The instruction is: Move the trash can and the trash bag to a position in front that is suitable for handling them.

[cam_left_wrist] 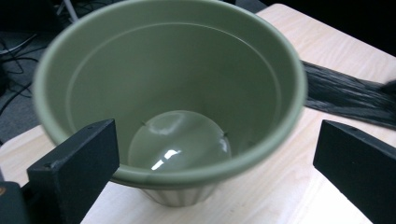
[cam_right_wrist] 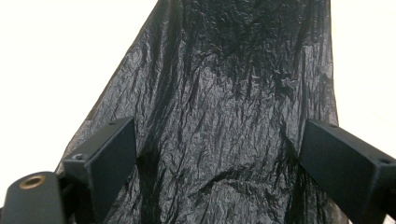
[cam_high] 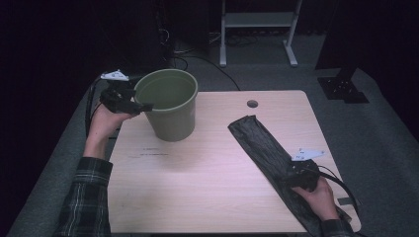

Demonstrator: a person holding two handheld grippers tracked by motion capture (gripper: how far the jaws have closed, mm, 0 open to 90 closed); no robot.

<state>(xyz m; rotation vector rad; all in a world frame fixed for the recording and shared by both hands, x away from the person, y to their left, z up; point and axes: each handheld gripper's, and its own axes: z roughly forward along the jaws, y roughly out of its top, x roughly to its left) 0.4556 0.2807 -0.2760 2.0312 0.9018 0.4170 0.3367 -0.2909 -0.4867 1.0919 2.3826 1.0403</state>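
An empty green plastic pot (cam_high: 170,103) stands upright on the left part of the wooden table (cam_high: 207,163). My left gripper (cam_high: 141,105) hovers at the pot's left rim, open, its jaws spread wide on either side of the near rim (cam_left_wrist: 205,170). A long black plastic bag (cam_high: 269,153) lies flat and crumpled across the right side of the table, reaching the front edge. My right gripper (cam_high: 296,175) sits low over the bag's near half, open, with the wrinkled bag (cam_right_wrist: 224,116) between and beyond its jaws.
A round cable hole (cam_high: 252,103) is in the table's far edge. A white metal stand (cam_high: 257,29) and loose cables lie on the floor behind the table. A black post base (cam_high: 343,89) stands on the floor at the right.
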